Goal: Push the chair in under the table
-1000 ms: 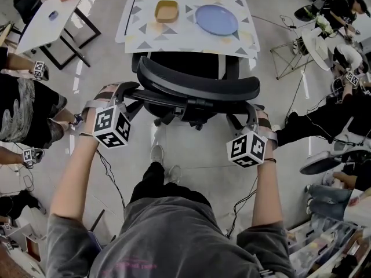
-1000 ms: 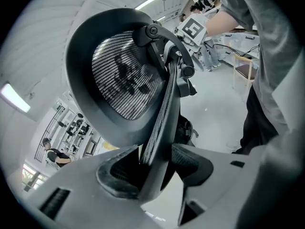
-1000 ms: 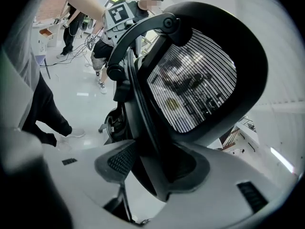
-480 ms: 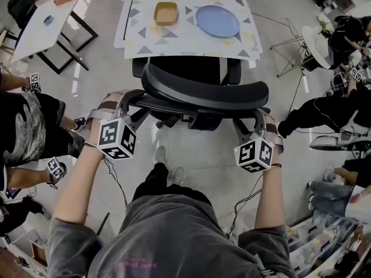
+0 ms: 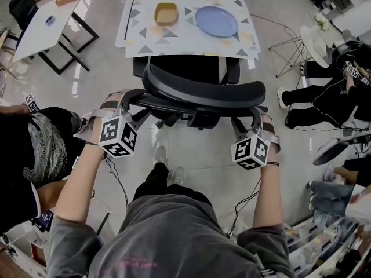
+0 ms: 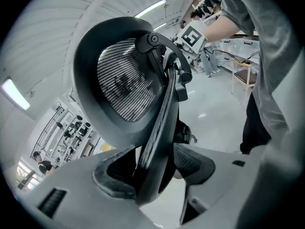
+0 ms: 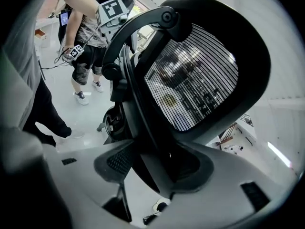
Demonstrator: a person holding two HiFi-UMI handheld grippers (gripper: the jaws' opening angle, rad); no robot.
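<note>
My left gripper (image 5: 131,99) straddles the left edge of the chair (image 5: 203,88) back. Its jaws have just been opening, and the mesh frame sits loosely between them. My right gripper (image 5: 254,119) has its jaws clamped on the right edge of the back. The chair stands at the near side of the patterned surface (image 5: 139,39), with its seat partly under it. A yellow bowl (image 5: 166,13) and a blue plate (image 5: 216,21) sit at the far side.
</note>
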